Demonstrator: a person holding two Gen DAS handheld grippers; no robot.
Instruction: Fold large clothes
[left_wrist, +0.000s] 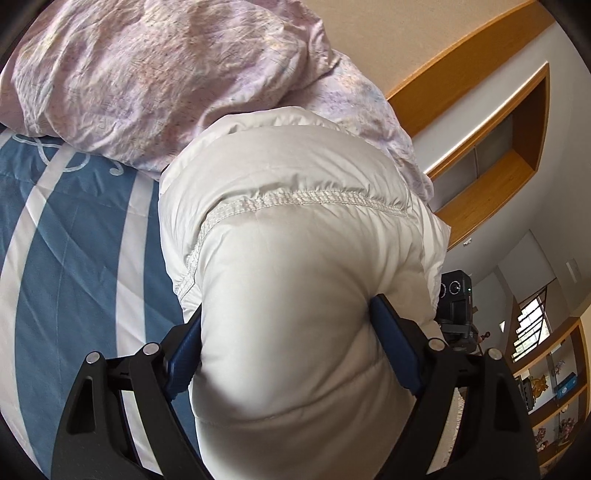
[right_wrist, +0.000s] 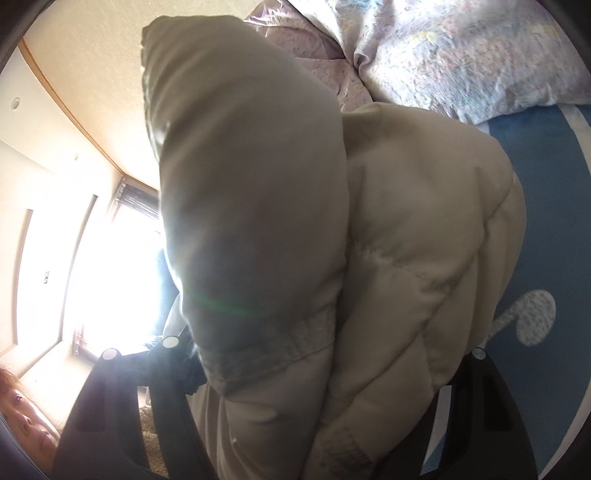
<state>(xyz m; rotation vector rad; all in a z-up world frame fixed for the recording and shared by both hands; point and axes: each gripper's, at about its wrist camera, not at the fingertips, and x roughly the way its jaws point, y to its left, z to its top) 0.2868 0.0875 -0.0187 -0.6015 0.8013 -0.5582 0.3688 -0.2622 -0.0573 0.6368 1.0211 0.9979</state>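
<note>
A white puffy quilted jacket (left_wrist: 295, 229) fills the middle of the left wrist view, bunched over the blue and white bedspread (left_wrist: 74, 240). My left gripper (left_wrist: 291, 339) is shut on a thick fold of it, with the blue pads (left_wrist: 395, 347) pressing in on both sides. In the right wrist view the same jacket (right_wrist: 406, 240) bulges up close, with a backlit sleeve or fold (right_wrist: 251, 184) standing in front. My right gripper (right_wrist: 332, 369) is shut on the jacket; its fingertips are hidden in the fabric.
A crumpled lilac floral duvet (left_wrist: 147, 74) lies at the head of the bed and also shows in the right wrist view (right_wrist: 461, 51). Wooden wall shelves (left_wrist: 517, 147) and a black device (left_wrist: 456, 295) are on the right. A bright window (right_wrist: 118, 266) glares at left.
</note>
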